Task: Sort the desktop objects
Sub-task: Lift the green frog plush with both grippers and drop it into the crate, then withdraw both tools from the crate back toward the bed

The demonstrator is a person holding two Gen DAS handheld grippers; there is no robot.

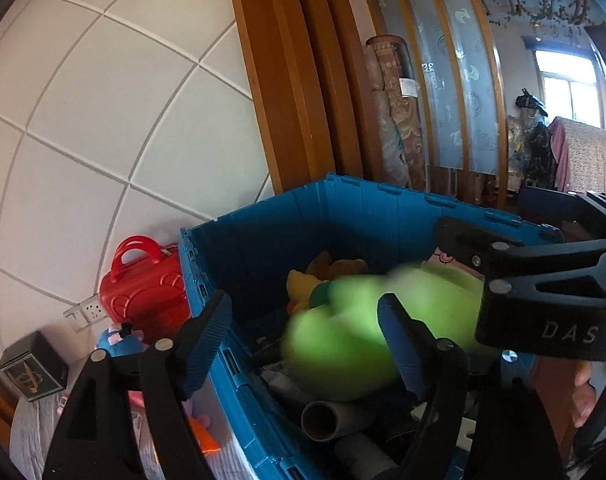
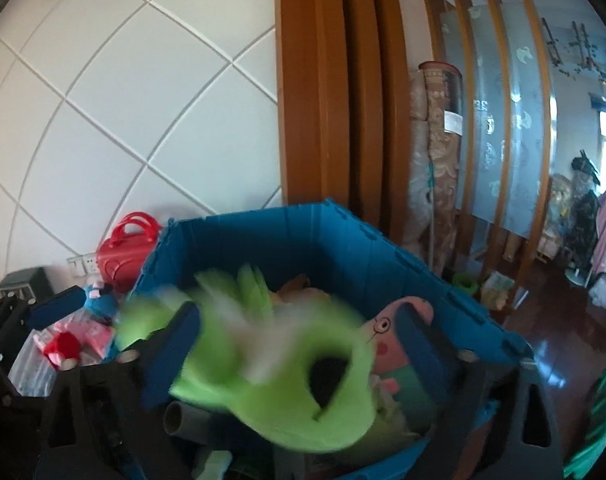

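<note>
- The green plush toy shows as a blurred mass above the open blue crate, at about 6 o'clock in the right wrist view. The blur suggests it is dropping or tumbling into the crate, which appears to serve as the bin for the sorted soft things.
- The right gripper has its blue-padded fingers spread wide on either side of the toy. Neither pad visibly presses on the fabric, so I judge it a release rather than a hold.
- The left gripper is also spread, with one pad outside the crate's near wall at 7 o'clock and the other over the toy at 5 o'clock. It pinches nothing.
- Both tools sit over the same spot, probably because the floppy toy needed two grips to carry it.
- Already in the crate lie a pink pig plush at 4 o'clock from the toy, a yellow-orange plush toward the far wall, and a grey tube near the front. This fits the crate being the drop place.
- Outside the crate at 9 o'clock, a red toy case and a small blue plush stand by the wall, seemingly yet to be sorted.
</note>
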